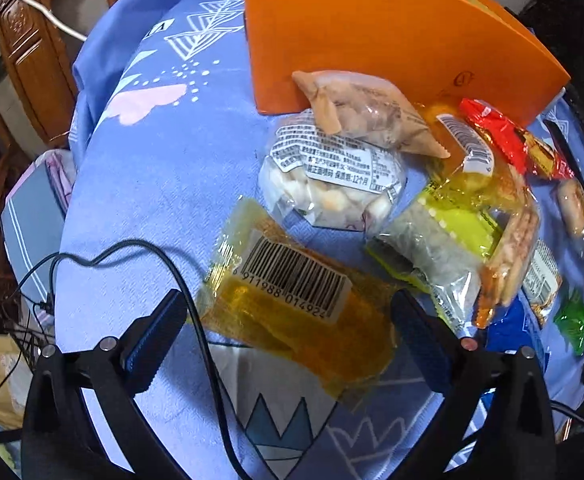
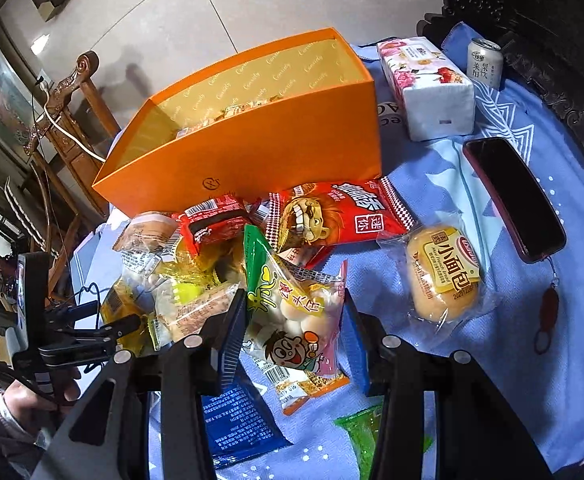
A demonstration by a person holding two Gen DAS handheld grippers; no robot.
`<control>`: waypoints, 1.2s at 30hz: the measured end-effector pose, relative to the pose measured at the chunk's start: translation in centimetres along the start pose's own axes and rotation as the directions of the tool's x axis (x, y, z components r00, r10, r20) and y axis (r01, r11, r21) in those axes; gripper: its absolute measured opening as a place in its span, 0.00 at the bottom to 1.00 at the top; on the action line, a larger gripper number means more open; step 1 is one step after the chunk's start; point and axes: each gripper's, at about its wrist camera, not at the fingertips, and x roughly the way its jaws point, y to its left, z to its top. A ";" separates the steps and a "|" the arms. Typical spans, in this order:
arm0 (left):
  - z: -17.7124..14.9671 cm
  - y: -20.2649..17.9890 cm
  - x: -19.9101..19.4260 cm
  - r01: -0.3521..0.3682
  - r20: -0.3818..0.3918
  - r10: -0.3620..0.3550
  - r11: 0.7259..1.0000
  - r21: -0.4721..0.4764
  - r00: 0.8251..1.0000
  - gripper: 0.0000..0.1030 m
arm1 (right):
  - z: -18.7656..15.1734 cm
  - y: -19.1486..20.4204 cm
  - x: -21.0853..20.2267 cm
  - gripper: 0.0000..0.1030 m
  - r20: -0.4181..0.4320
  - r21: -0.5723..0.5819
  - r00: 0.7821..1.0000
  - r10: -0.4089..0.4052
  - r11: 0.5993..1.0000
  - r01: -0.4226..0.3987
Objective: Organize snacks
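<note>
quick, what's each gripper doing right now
left gripper: open, jaws either side of the yellow packet, not gripping.
right gripper: shut on the cartoon snack bag.

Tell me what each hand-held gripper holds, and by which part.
Right hand-held gripper: shut on the cartoon-print snack bag, gripped across its middle. Left hand-held gripper: open, straddling the yellow barcode packet, holding nothing.

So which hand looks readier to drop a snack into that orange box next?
Probably the right. Its hand-held gripper already pinches the cartoon-faced snack bag, facing the open orange box. The left hand-held gripper stands open around the yellow barcoded packet, not gripping it.
</note>
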 end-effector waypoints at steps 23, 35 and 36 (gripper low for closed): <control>-1.2 2.2 -2.9 0.089 -0.048 -0.100 0.979 -0.184 0.994 0.73 | -0.2 0.3 -0.5 0.44 0.003 0.003 1.000 0.011 1.000 -0.011; -2.6 -0.6 -2.4 0.057 -0.093 -0.057 0.998 -0.001 0.994 0.87 | -0.3 0.5 -0.8 0.45 0.004 0.000 1.000 0.028 1.000 -0.028; -2.7 -0.8 -2.1 0.053 -0.091 -0.051 0.999 0.013 0.995 0.91 | -0.3 0.5 -0.7 0.45 0.002 -0.001 1.000 0.027 1.000 -0.027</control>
